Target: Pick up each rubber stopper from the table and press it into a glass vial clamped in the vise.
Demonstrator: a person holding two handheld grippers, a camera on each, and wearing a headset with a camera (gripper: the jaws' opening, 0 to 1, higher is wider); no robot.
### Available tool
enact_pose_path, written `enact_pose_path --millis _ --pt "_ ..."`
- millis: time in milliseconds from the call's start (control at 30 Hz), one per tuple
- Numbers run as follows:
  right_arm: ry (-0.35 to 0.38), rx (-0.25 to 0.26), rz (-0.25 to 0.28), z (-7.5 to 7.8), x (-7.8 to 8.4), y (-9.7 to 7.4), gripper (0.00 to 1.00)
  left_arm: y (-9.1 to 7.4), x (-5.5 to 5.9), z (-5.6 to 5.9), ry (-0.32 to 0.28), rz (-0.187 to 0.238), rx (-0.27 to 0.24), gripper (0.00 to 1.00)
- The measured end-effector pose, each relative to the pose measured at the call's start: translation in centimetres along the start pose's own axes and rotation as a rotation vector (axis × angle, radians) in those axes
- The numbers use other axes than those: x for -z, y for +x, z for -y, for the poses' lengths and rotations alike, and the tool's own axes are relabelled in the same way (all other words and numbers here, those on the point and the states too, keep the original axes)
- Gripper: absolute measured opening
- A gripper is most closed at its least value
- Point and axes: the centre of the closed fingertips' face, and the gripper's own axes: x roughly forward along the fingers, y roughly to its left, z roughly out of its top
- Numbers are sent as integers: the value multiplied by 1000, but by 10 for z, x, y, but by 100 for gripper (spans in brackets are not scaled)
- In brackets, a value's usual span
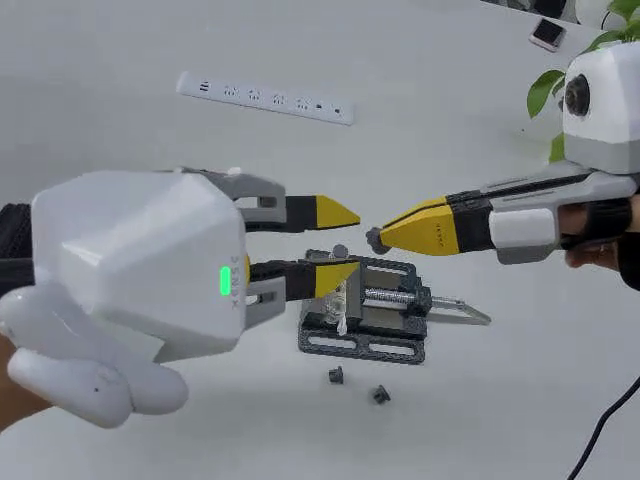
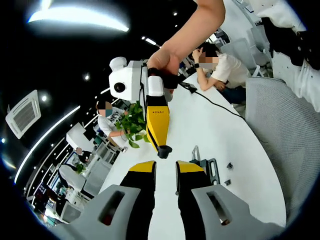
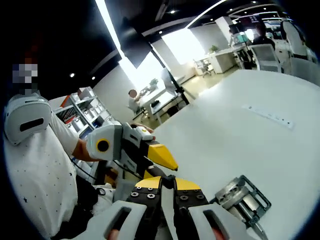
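Right gripper (image 1: 388, 237) level over the vise (image 1: 385, 305), rubber stopper (image 1: 376, 240) between its closed tips, opposite the wide-spread left gripper (image 1: 352, 241).

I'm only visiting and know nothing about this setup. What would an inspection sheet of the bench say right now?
Surface: white table.
Job's things: vise clamping a glass vial; two rubber stoppers loose on the table in front of it; third stopper held in the right gripper.
Clutter: power strip; phone at the far edge.
Grippers: left gripper open and empty; right gripper shut on the third stopper, in the air near the vise.
Cables: dark cable at the near right.
Surroundings: plant; seated people and a mesh chair.
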Motion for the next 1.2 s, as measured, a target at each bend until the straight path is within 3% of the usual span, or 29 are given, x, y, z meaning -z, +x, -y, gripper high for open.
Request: enact_pose_path --millis 233,633,933,1200 --pt "4 -10 16 -6 -2 -3 3 2 -12 -2 54 11 4 11" --pt "18 -20 24 -11 -3 -3 3 0 -21 -2 116 11 9 6" --pt "25 -24 28 -11 -2 -3 4 -1 -20 -1 131 9 2 6" --pt "-14 -16 37 -13 -3 -3 5 -2 -20 -2 97 17 -14 5"
